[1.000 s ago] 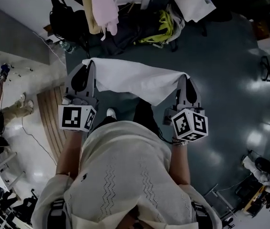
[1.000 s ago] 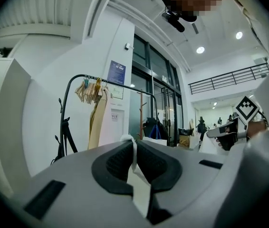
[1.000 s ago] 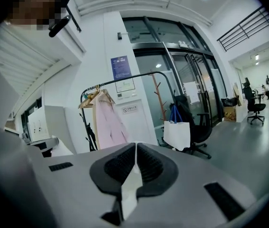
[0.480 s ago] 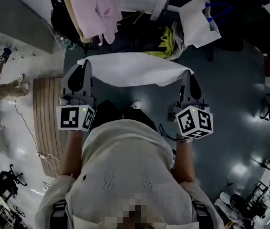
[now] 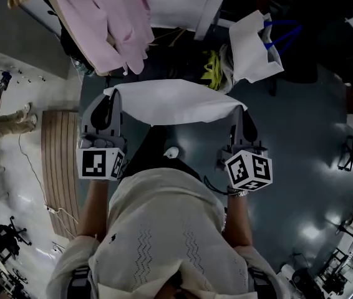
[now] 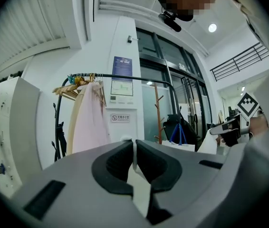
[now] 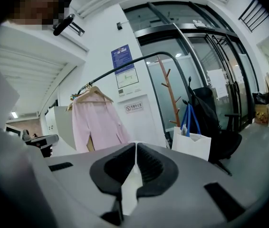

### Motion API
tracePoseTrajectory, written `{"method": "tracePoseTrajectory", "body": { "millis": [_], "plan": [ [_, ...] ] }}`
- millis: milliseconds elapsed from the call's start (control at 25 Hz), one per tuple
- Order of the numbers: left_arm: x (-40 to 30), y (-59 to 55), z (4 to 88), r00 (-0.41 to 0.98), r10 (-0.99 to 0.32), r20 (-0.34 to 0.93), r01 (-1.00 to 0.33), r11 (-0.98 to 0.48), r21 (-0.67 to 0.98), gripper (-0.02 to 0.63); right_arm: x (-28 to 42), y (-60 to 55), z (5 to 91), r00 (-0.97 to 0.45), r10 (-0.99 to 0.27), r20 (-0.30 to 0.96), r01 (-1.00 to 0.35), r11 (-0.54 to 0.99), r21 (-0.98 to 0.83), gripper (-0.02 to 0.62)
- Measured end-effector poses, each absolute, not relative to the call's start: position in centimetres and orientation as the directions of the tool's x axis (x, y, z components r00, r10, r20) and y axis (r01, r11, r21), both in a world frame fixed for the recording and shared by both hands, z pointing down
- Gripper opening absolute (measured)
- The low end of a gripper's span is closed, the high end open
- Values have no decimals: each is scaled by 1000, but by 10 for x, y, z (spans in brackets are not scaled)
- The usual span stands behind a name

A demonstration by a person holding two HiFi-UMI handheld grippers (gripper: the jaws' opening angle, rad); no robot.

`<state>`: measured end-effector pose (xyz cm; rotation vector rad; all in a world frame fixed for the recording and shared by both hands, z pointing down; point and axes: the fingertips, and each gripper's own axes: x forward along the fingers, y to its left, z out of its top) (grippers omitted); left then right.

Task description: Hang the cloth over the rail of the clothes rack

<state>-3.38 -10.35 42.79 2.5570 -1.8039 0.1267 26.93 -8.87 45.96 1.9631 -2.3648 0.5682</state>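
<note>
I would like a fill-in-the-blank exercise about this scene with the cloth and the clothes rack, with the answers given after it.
1. The left gripper and the right gripper are both shut on a white ____.
2. The shirt hanging on the clothes rack is ____ in colour.
3. The white bag standing on the floor has ____ handles.
Missing words: cloth; pink; blue.
</note>
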Motion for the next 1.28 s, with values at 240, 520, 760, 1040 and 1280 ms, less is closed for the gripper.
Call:
{"method": "tracePoseTrajectory", "body": {
  "millis": [240,520,760,1040,1280],
  "plan": [
    [-15,-172,451,366,-927,83,-931,-365,25,25,275,-135,468,-185,-944,273,-973,137,-184,21],
    [5,-259,429,450,-893,18,-893,-449,35,25,269,-222,446,-176,-956,233,-961,116,-250,21],
    [-22,-314,380,444,-894,-56,-894,-447,45,25,263,-262,391,-123,-985,121,-966,91,-244,21],
    [-44,-348,341,408,-903,-135,-913,-407,-36,25,273,-290,362,-95,-992,81,-983,80,-166,21],
    [-55,-348,318,384,-911,-146,-923,-374,-93,25,265,-323,344,-130,-988,87,-989,123,-80,21]
  ]
}}
